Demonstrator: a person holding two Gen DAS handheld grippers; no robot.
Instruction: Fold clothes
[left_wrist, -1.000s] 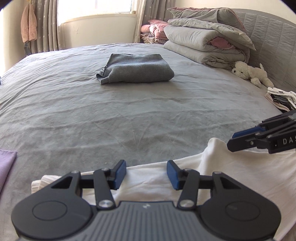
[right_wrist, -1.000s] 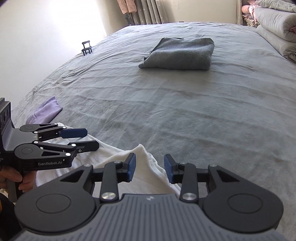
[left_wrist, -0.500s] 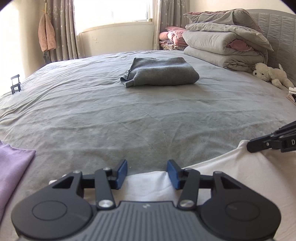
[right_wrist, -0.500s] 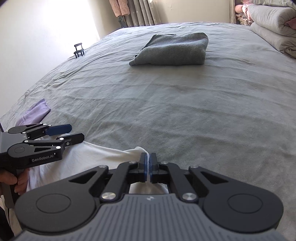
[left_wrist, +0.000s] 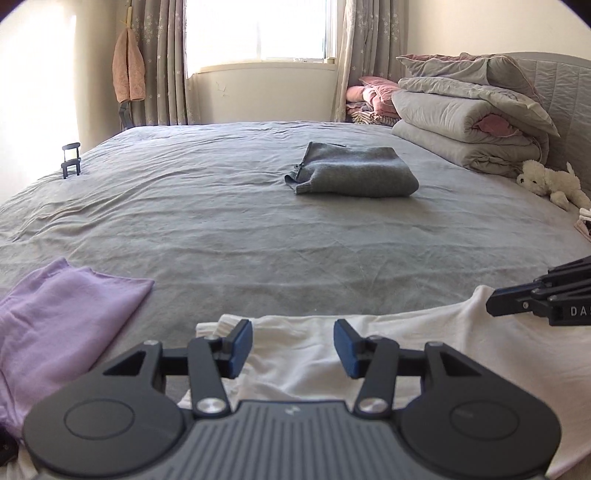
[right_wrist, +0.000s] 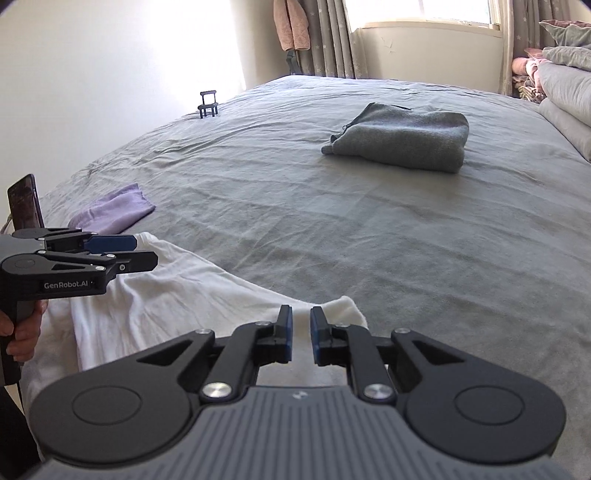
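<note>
A white garment (left_wrist: 406, 343) lies spread along the near edge of the grey bed (left_wrist: 221, 229). My left gripper (left_wrist: 293, 347) hovers open over the garment's left end, with nothing between its blue pads. My right gripper (right_wrist: 301, 334) stands at the garment's (right_wrist: 166, 295) right corner, its jaws parted by a narrow gap. I cannot tell whether cloth still sits in that gap. In the right wrist view the left gripper (right_wrist: 144, 251) shows from the side, held by a hand (right_wrist: 22, 332). The right gripper (left_wrist: 491, 302) enters the left wrist view from the right.
A folded grey sweater (left_wrist: 354, 173) rests mid-bed. A purple garment (left_wrist: 62, 314) lies at the near left. Stacked duvets (left_wrist: 461, 136) and a white plush toy (left_wrist: 550, 181) sit by the headboard. A small black stand (right_wrist: 208, 104) is at the far-left edge, and a phone (right_wrist: 24, 201) at the left.
The right gripper shut on the white garment's corner half a second ago and has since parted slightly. The left wrist view swung left, so the purple garment now shows fully.
</note>
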